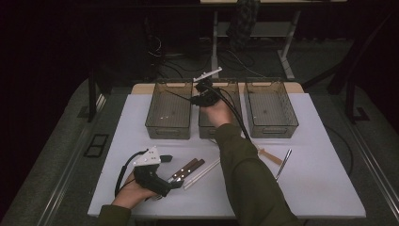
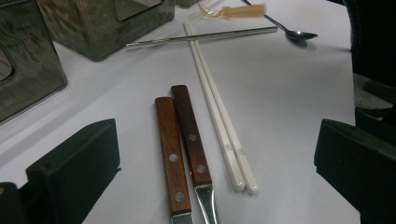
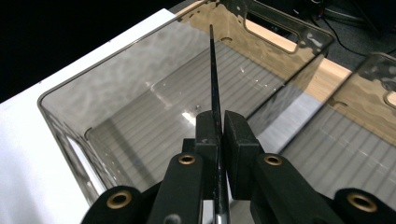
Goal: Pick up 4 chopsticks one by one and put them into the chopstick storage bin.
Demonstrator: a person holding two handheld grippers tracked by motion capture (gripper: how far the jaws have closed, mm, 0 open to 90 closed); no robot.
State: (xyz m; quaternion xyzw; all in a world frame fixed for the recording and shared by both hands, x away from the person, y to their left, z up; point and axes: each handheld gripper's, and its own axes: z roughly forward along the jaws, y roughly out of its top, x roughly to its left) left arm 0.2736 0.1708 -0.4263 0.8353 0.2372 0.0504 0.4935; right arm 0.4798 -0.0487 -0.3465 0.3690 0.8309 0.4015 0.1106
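**A:** Right tongs (image 3: pixel 218 135) are up over the bins at the far side of the worktop (image 1: pixel 320 183). What have they got?

**B:** They're clenched on a thin dark rod (image 3: pixel 214 70), pinched flat between the two black pads. In the right gripper view it runs straight out from the jaws and over the left bin (image 3: pixel 70 140), a smoky clear one with a ribbed floor.

**A:** From the high view I make out the rod (image 1: pixel 178 95) slanting from the tongs (image 1: pixel 196 98) across that left bin (image 1: pixel 170 129), with the middle bin (image 1: pixel 207 132) under the hand and the right bin (image 1: pixel 271 129) beside it.

**B:** I can't tell whether the rod's far tip touches the bin floor.

**A:** And the left tongs (image 1: pixel 175 170)?

**B:** Released, jaws standing wide apart low over the near edge of the worktop. Between them in the left gripper view lie two wooden-handled knives (image 2: pixel 182 149), side by side and touching, handles pointing away.

**A:** Just beside those, a pair of white chopsticks (image 2: pixel 219 121), also side by side.

**B:** A metal rod (image 2: pixel 201 36) lies across their far ends. Beyond it, a spoon (image 2: pixel 299 34) and a pale translucent fork (image 2: pixel 233 11) rest near the bins.
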